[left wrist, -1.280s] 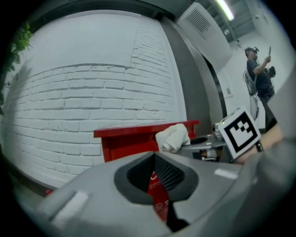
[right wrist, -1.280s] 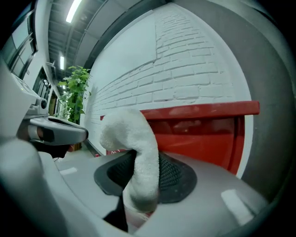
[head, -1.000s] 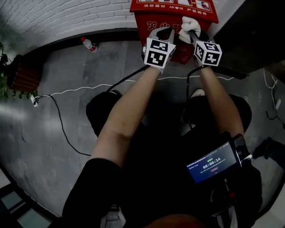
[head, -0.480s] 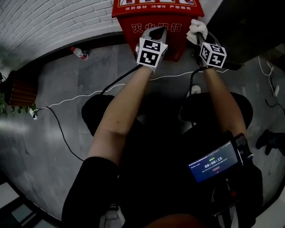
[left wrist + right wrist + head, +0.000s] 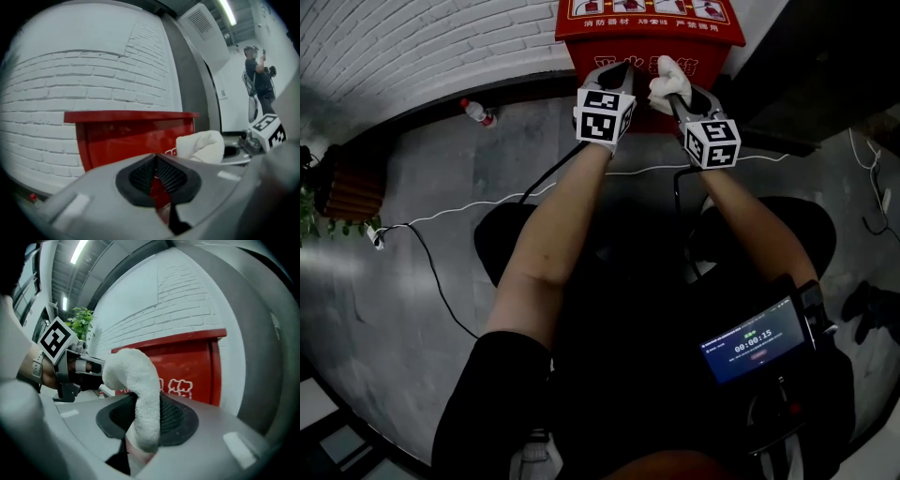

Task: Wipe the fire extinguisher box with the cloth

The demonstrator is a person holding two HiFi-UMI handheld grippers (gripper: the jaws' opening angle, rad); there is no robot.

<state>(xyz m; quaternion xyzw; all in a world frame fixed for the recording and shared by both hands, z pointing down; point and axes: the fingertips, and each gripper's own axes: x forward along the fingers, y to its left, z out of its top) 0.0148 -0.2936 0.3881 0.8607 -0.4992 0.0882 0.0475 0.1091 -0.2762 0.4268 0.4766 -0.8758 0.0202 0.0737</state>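
- Right gripper [image 5: 677,89] jaws pinch the white cloth [image 5: 666,73], which bulges out at their 12 o'clock.
- Left gripper [image 5: 617,70], at 9 o'clock of the cloth, has its jaws pressed almost together on nothing.
- Red fire extinguisher box [image 5: 649,33] stands at 12 o'clock of both grippers, with the cloth at its front face.

The screen [image 5: 752,342], well apart from the fire extinguisher box [image 5: 649,36], reads 00:00:15. The box's lid and front bear white Chinese characters, too small or covered to read.

Bunched white cloth [image 5: 667,75] (curling upward) sits before the upright red fire extinguisher box [image 5: 649,36].
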